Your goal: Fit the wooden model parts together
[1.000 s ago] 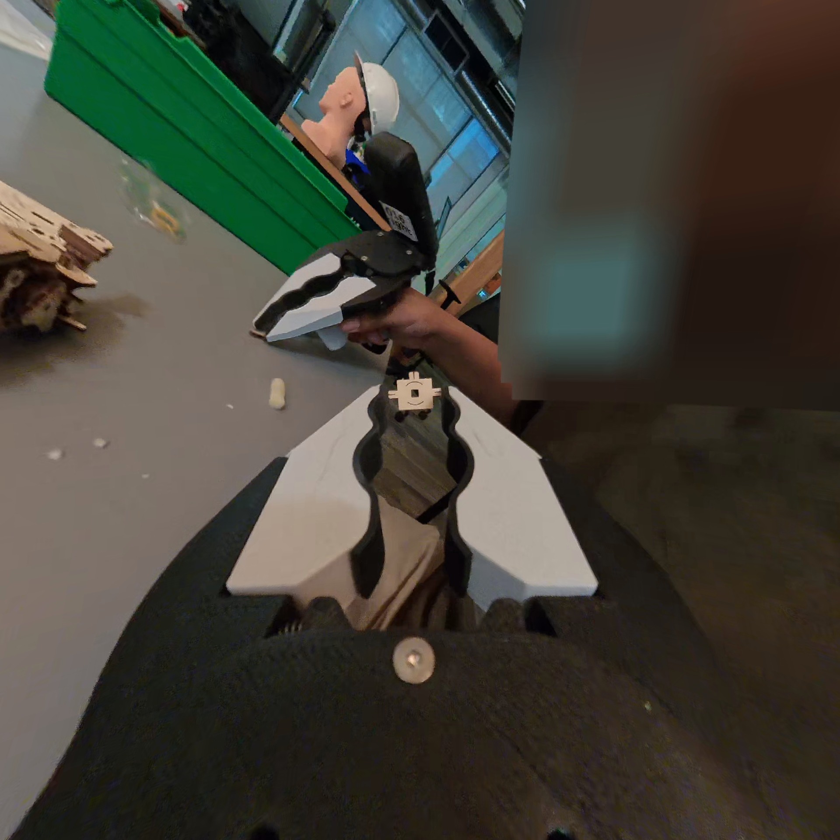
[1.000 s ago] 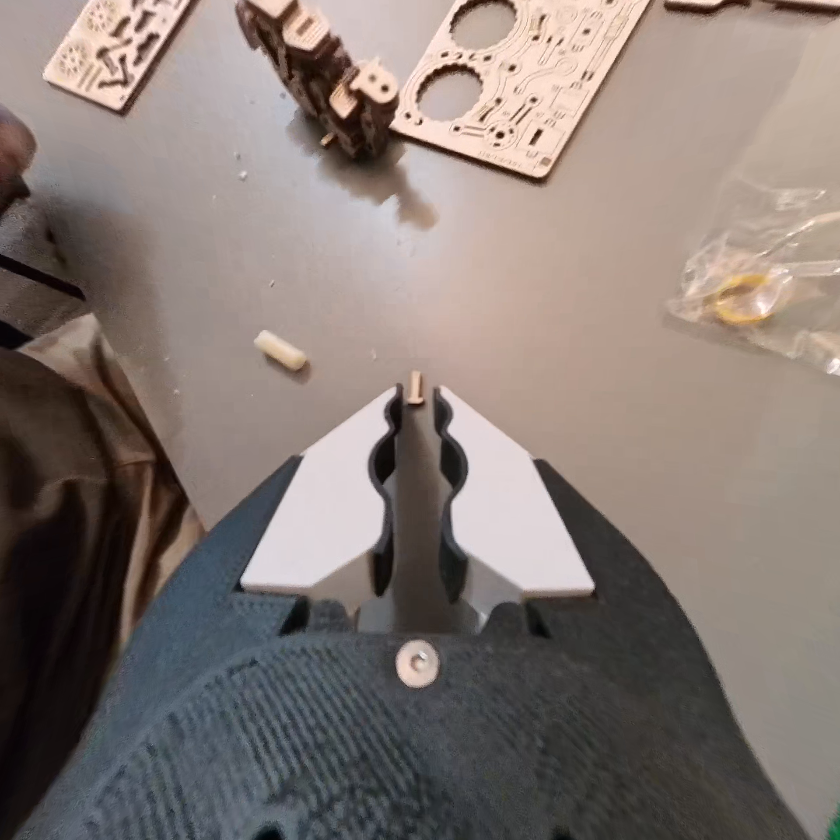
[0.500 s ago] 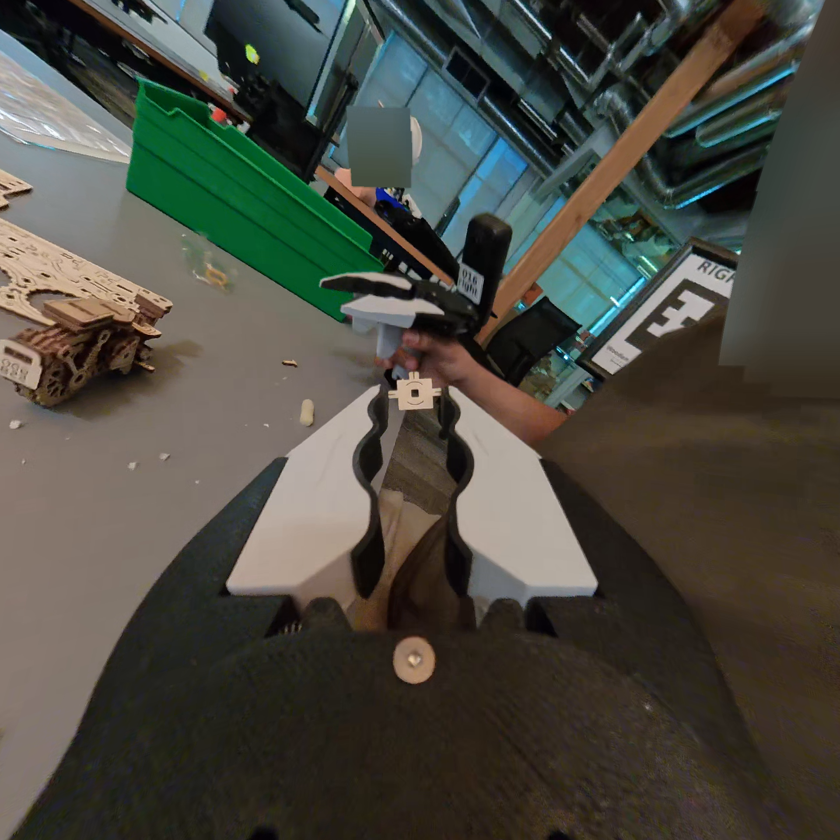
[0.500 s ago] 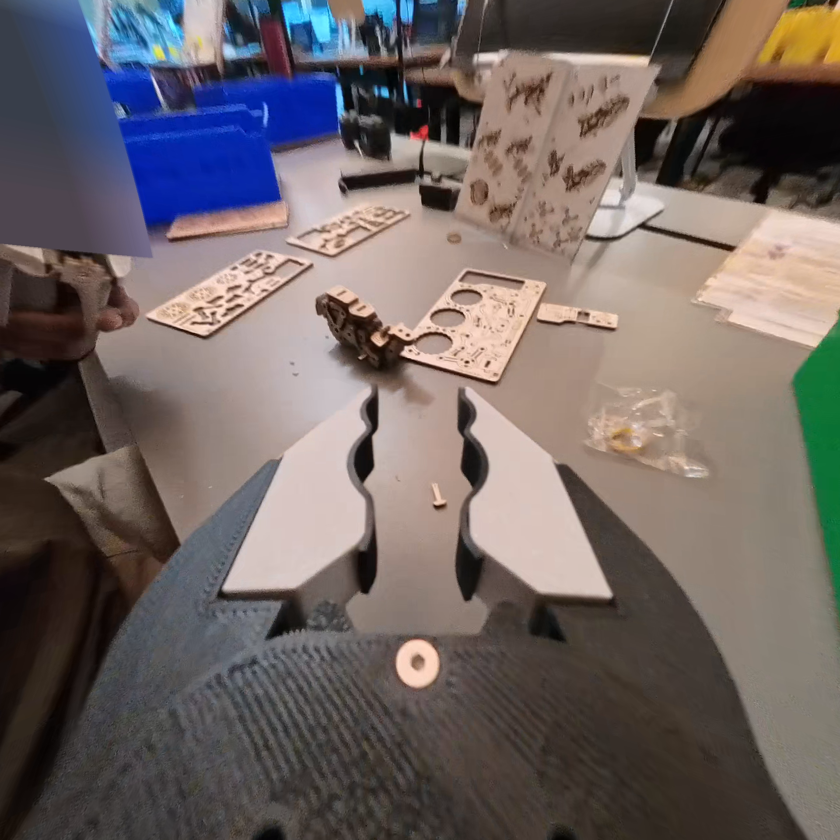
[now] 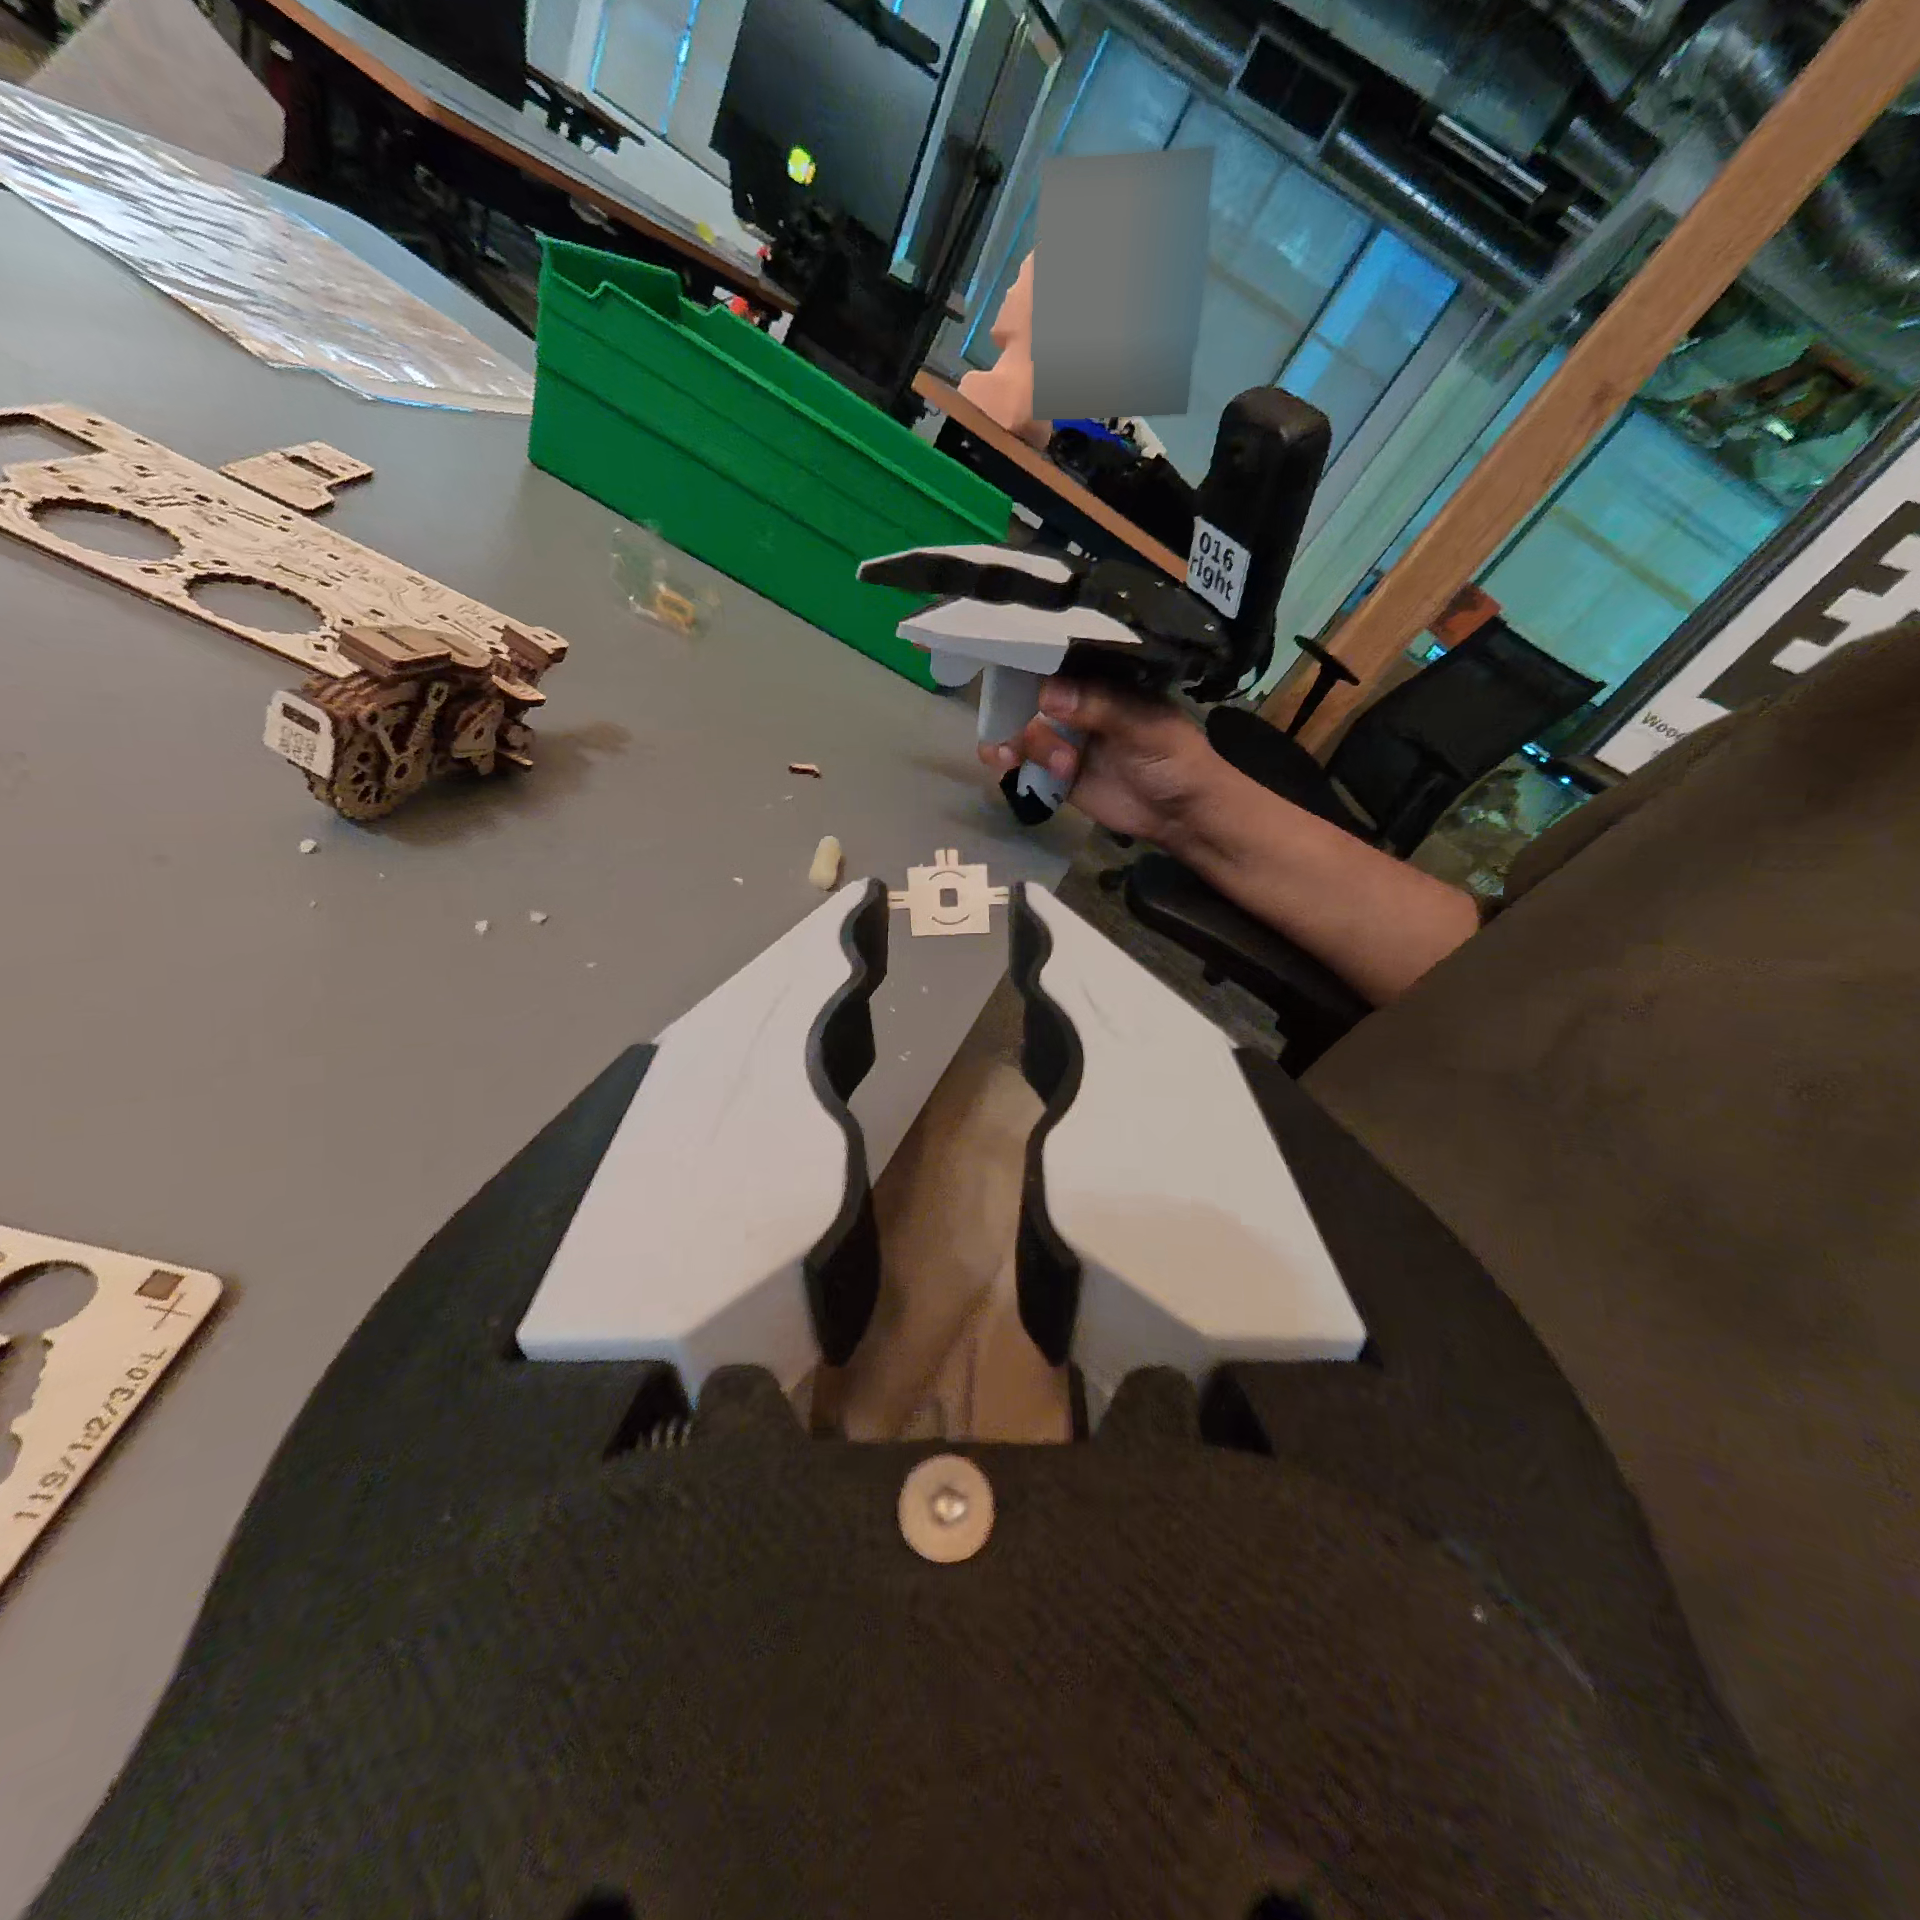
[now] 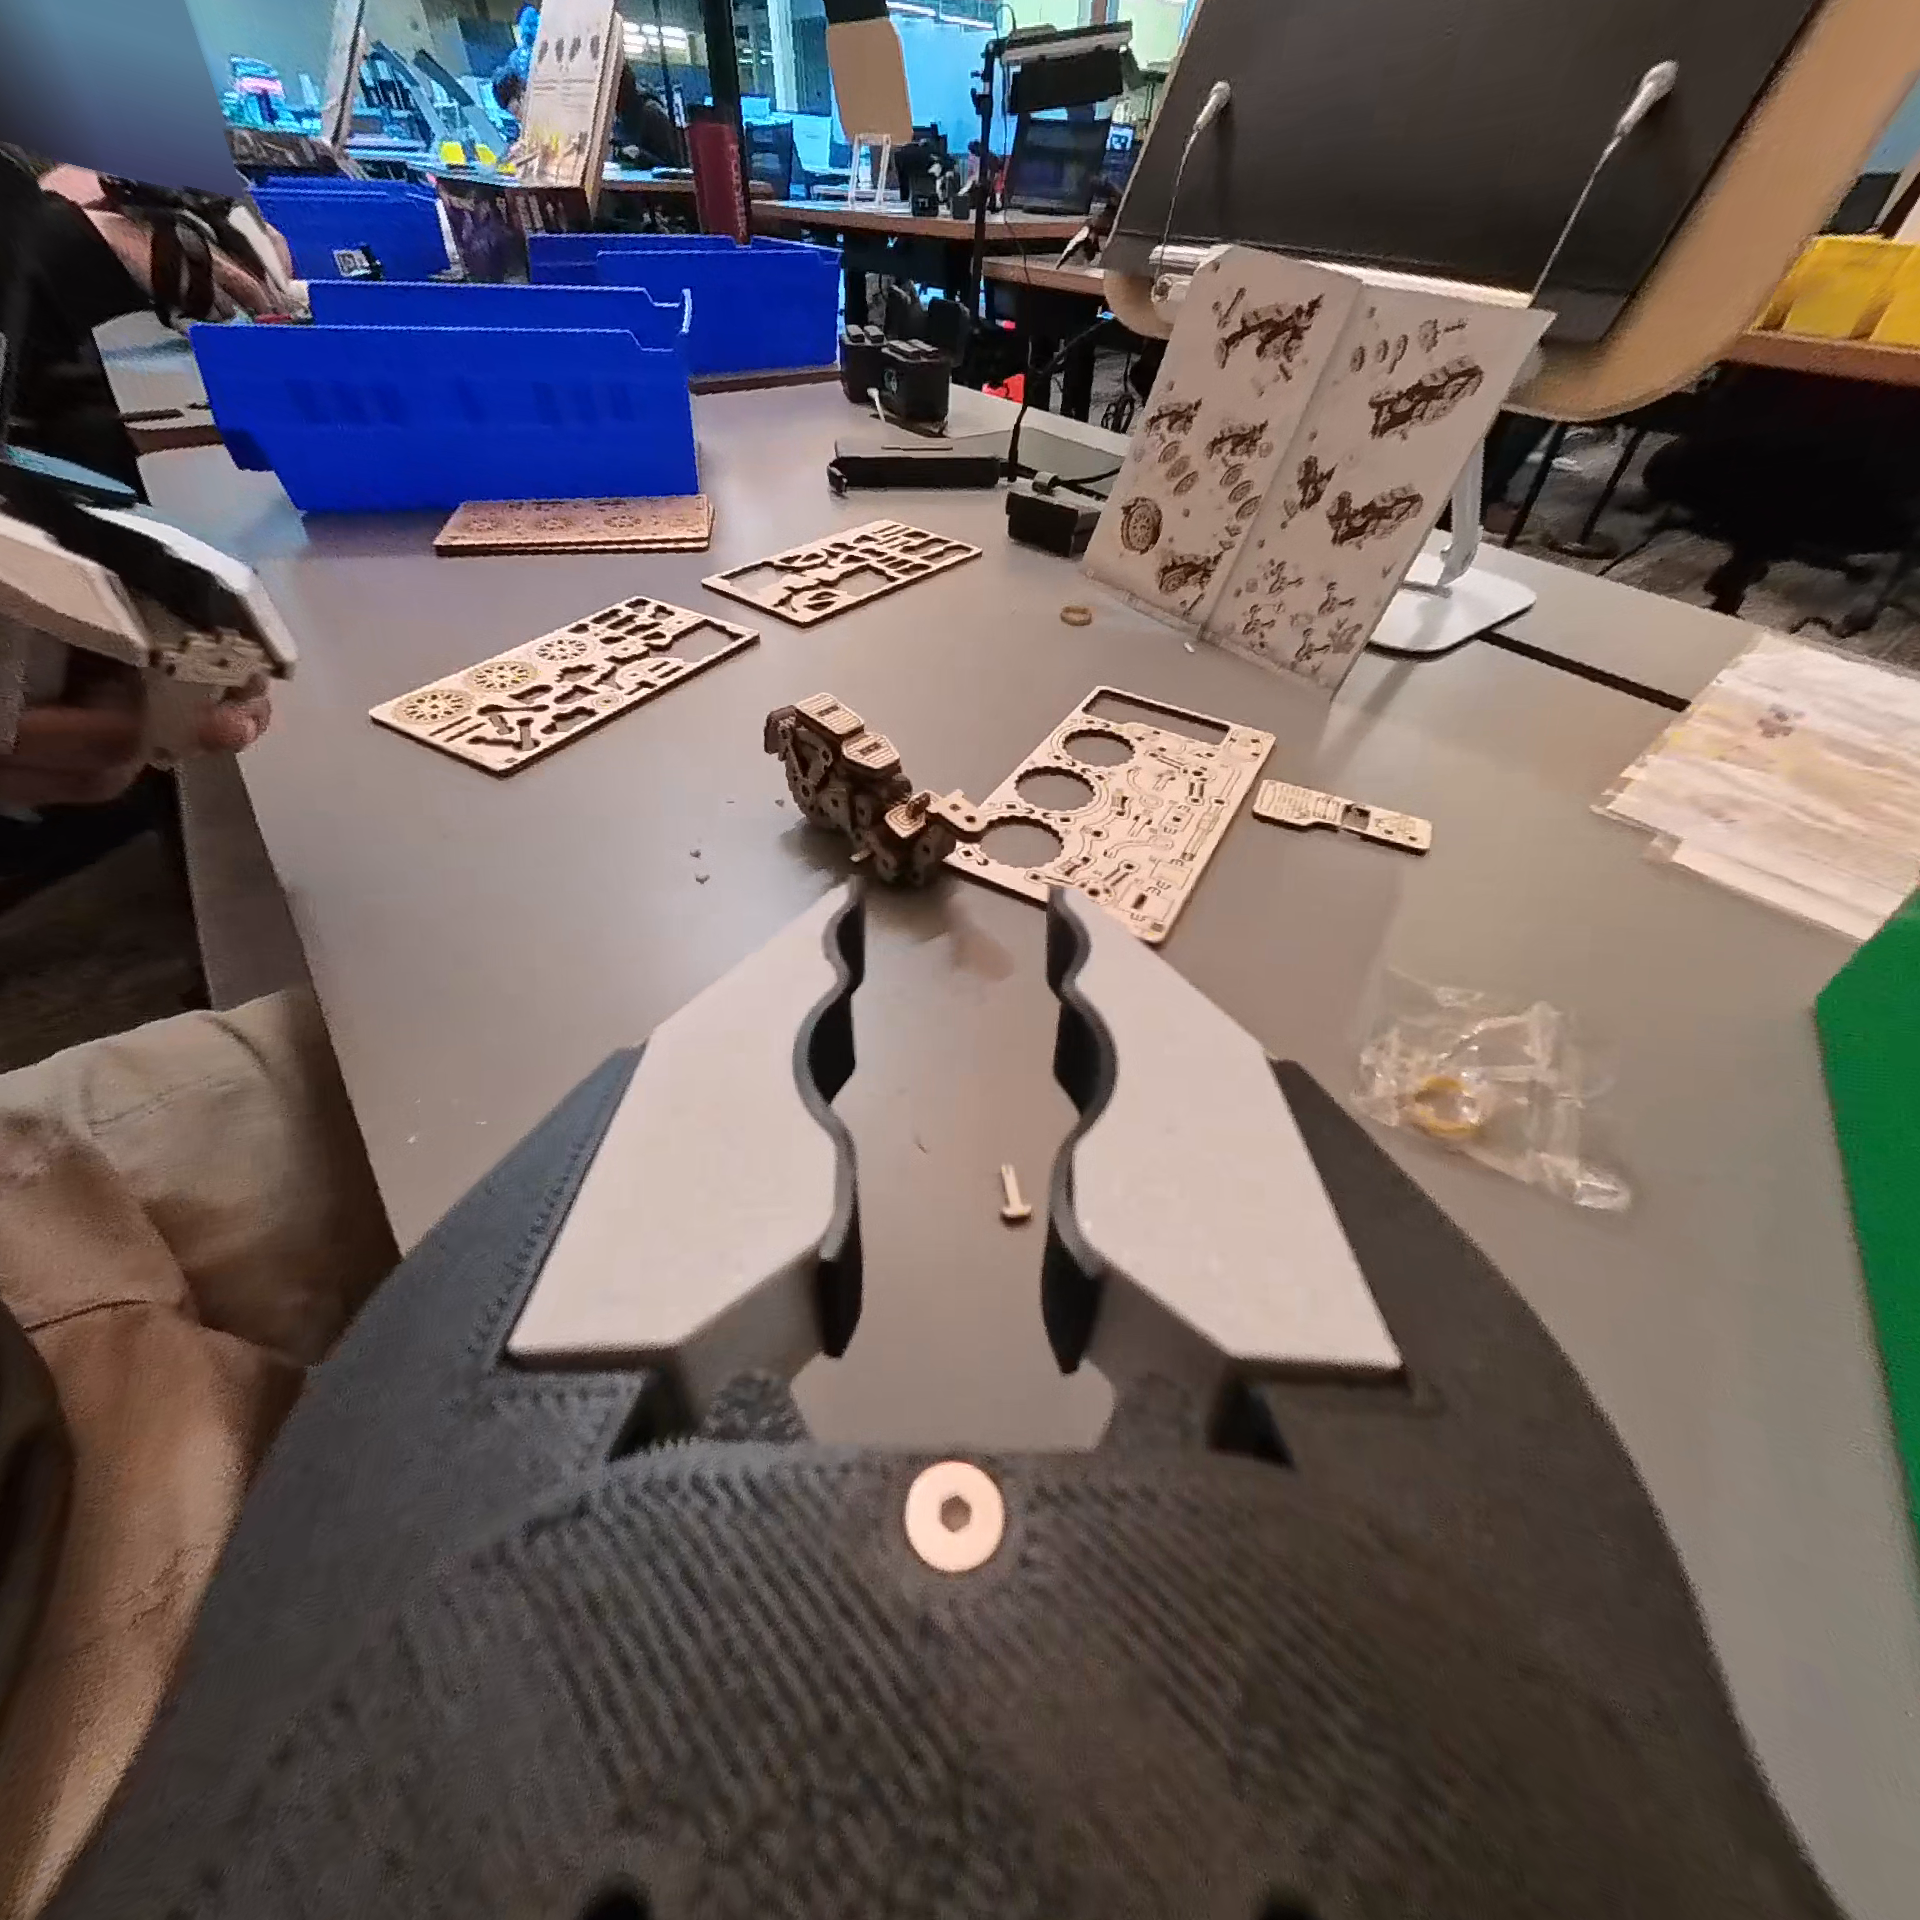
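My left gripper (image 5: 948,896) is shut on a small square wooden piece (image 5: 945,900) with a hole in its middle, held above the table's near edge. My right gripper (image 6: 954,902) is open and empty; it also shows in the left wrist view (image 5: 940,603), held in a hand above the table. A small wooden pin (image 6: 1012,1191) lies on the table between the right gripper's fingers. The half-built wooden model (image 5: 410,717) stands on the grey table, also in the right wrist view (image 6: 860,790), just beyond the right gripper's tips.
Laser-cut wooden sheets (image 6: 1122,810) (image 6: 566,681) (image 5: 197,551) lie around the model. A clear bag with small parts (image 6: 1475,1081) lies to the right, next to a green bin (image 5: 748,457). An instruction booklet (image 6: 1299,509) stands at the back. Blue bins (image 6: 447,426) stand far left. My hands' fingertips stand some 20 cm from each other.
My right gripper let go of the wooden pin, which now lies on the table, opened, and tilted up from looking down at the table. The left gripper swung left, still holding its piece.
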Available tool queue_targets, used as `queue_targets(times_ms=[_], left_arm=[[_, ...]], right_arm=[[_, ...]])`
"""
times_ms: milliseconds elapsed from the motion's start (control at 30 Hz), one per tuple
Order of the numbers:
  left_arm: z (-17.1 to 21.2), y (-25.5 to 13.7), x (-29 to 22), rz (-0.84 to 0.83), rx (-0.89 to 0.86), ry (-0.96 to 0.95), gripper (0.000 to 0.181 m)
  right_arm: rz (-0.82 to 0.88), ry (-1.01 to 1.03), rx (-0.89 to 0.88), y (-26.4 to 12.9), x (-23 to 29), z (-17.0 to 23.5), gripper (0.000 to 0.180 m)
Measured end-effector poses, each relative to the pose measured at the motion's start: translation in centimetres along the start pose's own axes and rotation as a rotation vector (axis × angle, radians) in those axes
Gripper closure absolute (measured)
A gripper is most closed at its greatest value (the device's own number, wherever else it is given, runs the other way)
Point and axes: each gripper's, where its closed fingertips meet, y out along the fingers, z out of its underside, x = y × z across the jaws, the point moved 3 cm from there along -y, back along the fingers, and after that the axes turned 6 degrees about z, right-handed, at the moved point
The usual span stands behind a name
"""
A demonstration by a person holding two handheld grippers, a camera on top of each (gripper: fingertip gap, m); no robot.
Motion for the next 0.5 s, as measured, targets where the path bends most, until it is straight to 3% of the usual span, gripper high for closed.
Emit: queue_targets(times_ms=[167, 333, 500], left_arm=[[0.0, -0.3, 1.1, -0.011, 0.028, 0.005, 0.161], [-0.5, 0.5, 3.3, -0.011, 0.032, 0.010, 0.161], [-2.8, 2.0, 3.8, 0.064, -0.048, -0.009, 0.161]], right_arm=[[0.024, 0.052, 0.019, 1.3, 0.0, 0.4, 0.116], [0.134, -0.054, -0.027, 2.1, -2.0, 0.2, 0.126], [0.112, -0.088, 0.004, 2.5, -3.2, 0.5, 0.121]])
